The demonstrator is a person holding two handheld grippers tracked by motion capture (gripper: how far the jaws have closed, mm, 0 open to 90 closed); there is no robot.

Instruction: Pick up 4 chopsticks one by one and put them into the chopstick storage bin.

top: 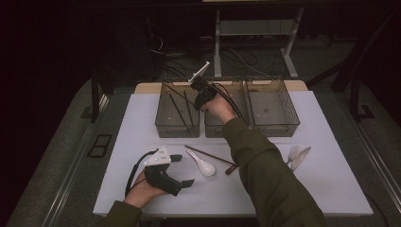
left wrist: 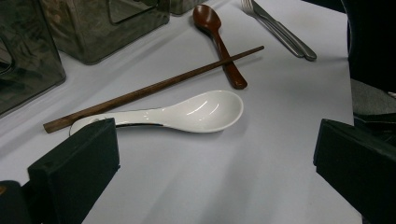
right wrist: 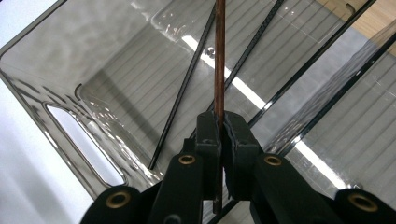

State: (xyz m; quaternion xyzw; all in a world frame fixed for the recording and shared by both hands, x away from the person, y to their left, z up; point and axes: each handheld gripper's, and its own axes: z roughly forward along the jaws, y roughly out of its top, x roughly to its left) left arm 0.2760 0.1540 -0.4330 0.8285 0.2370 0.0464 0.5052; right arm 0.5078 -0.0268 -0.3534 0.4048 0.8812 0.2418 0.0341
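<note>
The right gripper (right wrist: 219,128) is clenching a thin brown wooden chopstick (right wrist: 219,60), its tip cut off, over the smoky translucent plastic bin (right wrist: 116,70); left gripper (left wrist: 215,154) fingers (left wrist: 74,163) are resting released.

Three bins (top: 227,124) behind, chopstick (left wrist: 149,90) across two spoons (left wrist: 196,112), fork (top: 293,153) right

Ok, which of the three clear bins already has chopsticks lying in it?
The leftmost bin, the one the right tongs hang over with a brown chopstick clamped. Dark chopsticks lean inside it; the rightmost bin looks bare.
</note>
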